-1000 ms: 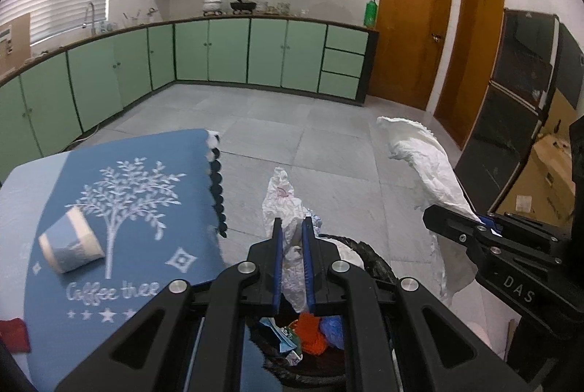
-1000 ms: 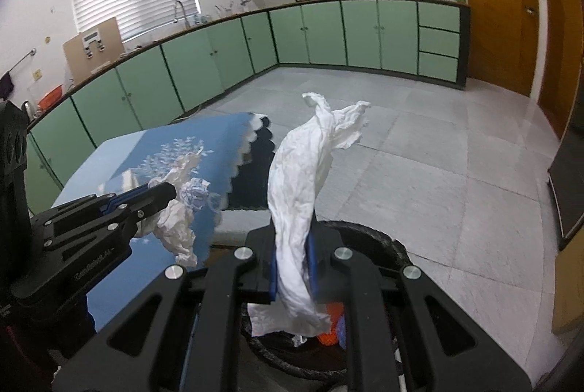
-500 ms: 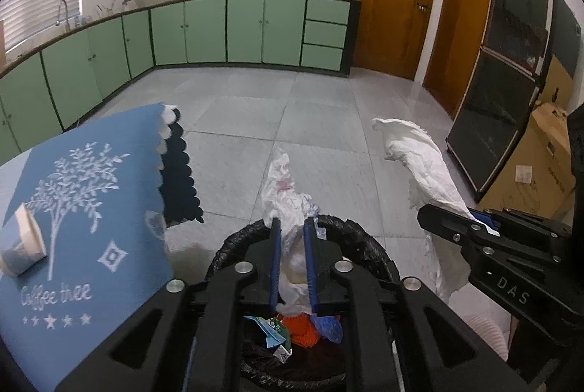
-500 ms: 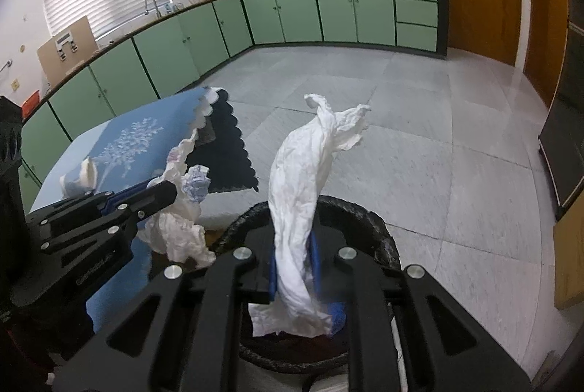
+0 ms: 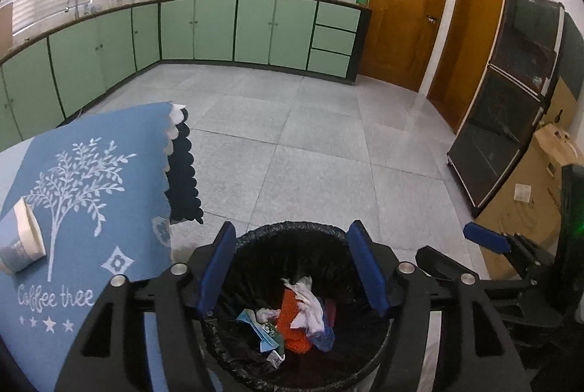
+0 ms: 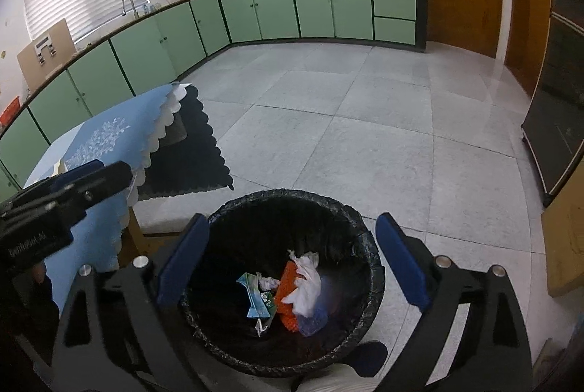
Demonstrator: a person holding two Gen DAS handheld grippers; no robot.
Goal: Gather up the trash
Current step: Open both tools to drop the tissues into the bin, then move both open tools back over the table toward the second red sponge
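Note:
A black-lined trash bin (image 5: 292, 231) stands on the floor beside the table; it also shows in the right wrist view (image 6: 292, 198). Inside lie white crumpled tissue (image 6: 304, 277), an orange piece (image 6: 284, 286), a teal carton (image 6: 255, 300) and a blue wrapper (image 6: 314, 319). My left gripper (image 5: 292, 268) is open and empty above the bin. My right gripper (image 6: 292, 260) is open and empty above the bin. A crushed paper cup (image 5: 20, 238) lies on the blue tablecloth (image 5: 91, 180).
The table with the blue cloth (image 6: 109, 136) sits left of the bin. Grey tiled floor (image 5: 310, 136) stretches ahead to green cabinets (image 5: 255, 27). A dark glass cabinet (image 5: 503, 122) and cardboard boxes (image 5: 529, 195) stand at the right.
Both grippers opened over the bin. The white tissues they held are gone from the jaws and lie in the bin.

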